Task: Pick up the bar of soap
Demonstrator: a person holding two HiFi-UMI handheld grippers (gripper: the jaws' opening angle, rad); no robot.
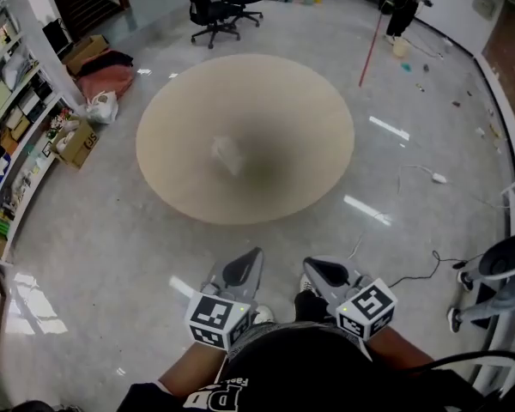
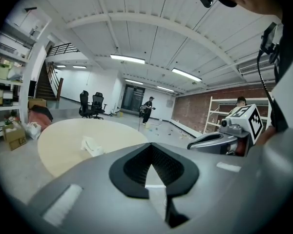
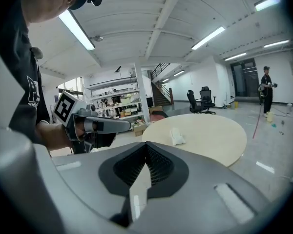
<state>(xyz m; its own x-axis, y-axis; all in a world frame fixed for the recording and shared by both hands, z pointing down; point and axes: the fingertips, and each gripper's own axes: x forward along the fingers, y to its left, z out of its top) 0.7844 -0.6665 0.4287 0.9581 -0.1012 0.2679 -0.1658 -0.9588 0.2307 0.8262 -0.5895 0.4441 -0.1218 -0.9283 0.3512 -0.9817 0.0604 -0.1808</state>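
Though it is blurred in the head view, the bar of soap (image 1: 226, 154) shows as a small, pale, whitish lump lying near the middle of the round table (image 1: 189, 101), well apart from both grippers. The gripper views give it more shape: a soft-edged, slightly crumpled white block that lies flat on the tabletop. The table's top is a smooth, matte beige disc, and the floor (image 1: 112, 256) around it is glossy grey, with bright streaks of reflected light. The left gripper (image 2: 150, 145) is clenched on nothing: its grey shells meet at the tip and the ribbed black pads are closed on each other. The right gripper (image 3: 146, 145) is the same, pinched together and empty. Only the head view shows both held side by side close to the person's body, each with a marker cube (image 1: 216, 320) at its rear. Black office chairs (image 1: 210, 11) stand beyond the table and cluttered shelves (image 1: 9, 127) line the left. The left gripper view alone shows a brick wall (image 2: 195, 108), and both gripper views show the white ribbed ceiling with strip lights.
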